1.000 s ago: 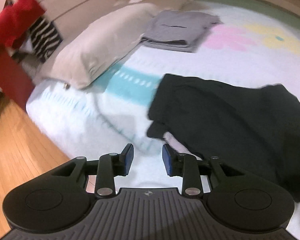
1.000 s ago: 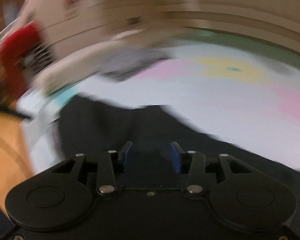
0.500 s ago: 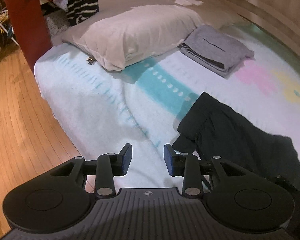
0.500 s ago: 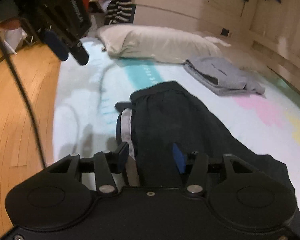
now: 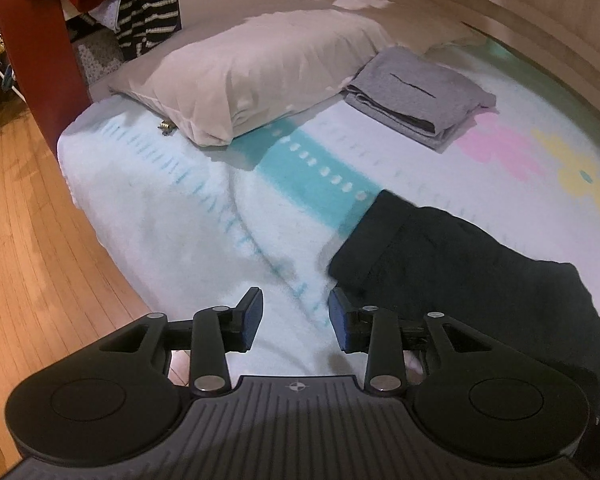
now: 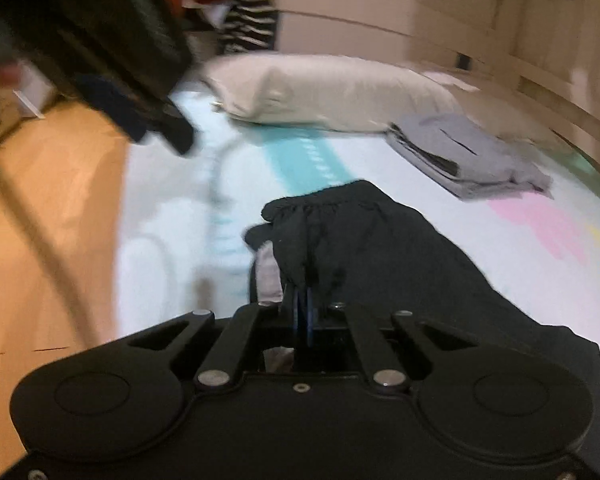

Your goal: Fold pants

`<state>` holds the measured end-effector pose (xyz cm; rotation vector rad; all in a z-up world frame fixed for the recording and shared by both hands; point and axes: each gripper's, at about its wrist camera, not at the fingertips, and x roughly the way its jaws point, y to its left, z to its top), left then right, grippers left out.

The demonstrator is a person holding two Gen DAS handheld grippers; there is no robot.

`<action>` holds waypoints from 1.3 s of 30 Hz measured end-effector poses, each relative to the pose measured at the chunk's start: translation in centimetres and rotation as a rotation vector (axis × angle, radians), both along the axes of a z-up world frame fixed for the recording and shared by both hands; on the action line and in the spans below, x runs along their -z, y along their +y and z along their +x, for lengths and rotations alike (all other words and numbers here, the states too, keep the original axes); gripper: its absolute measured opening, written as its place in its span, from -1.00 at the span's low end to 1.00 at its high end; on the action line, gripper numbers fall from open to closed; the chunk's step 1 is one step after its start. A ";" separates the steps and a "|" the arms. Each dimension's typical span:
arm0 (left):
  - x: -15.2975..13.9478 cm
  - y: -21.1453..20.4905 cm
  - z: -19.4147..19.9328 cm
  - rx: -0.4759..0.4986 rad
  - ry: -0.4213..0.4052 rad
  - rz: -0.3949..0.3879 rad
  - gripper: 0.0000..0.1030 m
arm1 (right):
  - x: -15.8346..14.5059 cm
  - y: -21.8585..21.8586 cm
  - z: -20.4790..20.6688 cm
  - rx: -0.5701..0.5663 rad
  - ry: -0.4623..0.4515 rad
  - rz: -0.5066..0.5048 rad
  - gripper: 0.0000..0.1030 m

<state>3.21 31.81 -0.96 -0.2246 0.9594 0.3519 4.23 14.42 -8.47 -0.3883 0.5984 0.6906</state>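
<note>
- Left wrist view: the left gripper [image 5: 295,316] hangs released, pads apart and empty, above the bed's [image 5: 172,240] near edge. The black pants [image 5: 460,276] lie just to its right, waistband end pointing toward the pillow [image 5: 260,76], which sits at the head of the bed beside a folded grey garment [image 5: 416,96].
- Right wrist view: the right gripper [image 6: 303,312] is clenched on a bunched pinch of the pants [image 6: 380,248] near the waistband; the cloth puckers upward at the pads.
- The fabric looks soft, light and limp, so corners and waistband edges seem the best places to hold.
- Half a second ago the right pads stood apart astride the cloth; now they have closed. The left has barely shifted.
</note>
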 end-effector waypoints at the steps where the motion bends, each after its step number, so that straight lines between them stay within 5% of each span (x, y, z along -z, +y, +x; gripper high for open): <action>1: 0.1 -0.1 0.1 0.004 0.005 -0.004 -0.31 | 0.5 0.3 -0.2 -0.029 0.029 -0.022 -0.79; 4: 0.3 -0.8 0.4 0.029 0.013 -0.004 -0.31 | 1.6 0.5 -1.0 -0.044 0.002 -0.065 -0.67; 7: 0.6 -1.6 0.7 0.053 0.024 0.015 -0.31 | -0.2 -2.0 -2.0 0.002 -0.011 0.042 -0.14; 14: 0.9 -6.7 1.7 0.154 0.014 0.024 -0.31 | -4.4 -14.1 -3.0 0.250 0.055 0.176 0.01; 24: 5.2 -20.1 2.7 0.436 0.103 0.075 -0.31 | -1.7 -30.7 -4.1 0.641 0.199 0.018 0.02; 29: 9.0 -20.0 4.4 0.315 0.221 0.189 -0.22 | 0.9 -35.6 -5.7 0.768 0.226 -0.153 0.02; 31: 9.0 -19.5 4.8 0.268 0.213 0.200 -0.16 | 1.2 -38.5 -6.6 0.833 0.230 -0.104 0.24; 35: 8.1 -20.0 4.8 0.191 0.195 0.230 -0.19 | 0.1 -42.8 -8.2 0.918 0.255 -0.036 0.23; 39: 5.1 -22.7 3.5 0.242 0.075 0.149 -0.19 | -3.2 -48.4 -10.9 1.019 0.226 0.157 0.24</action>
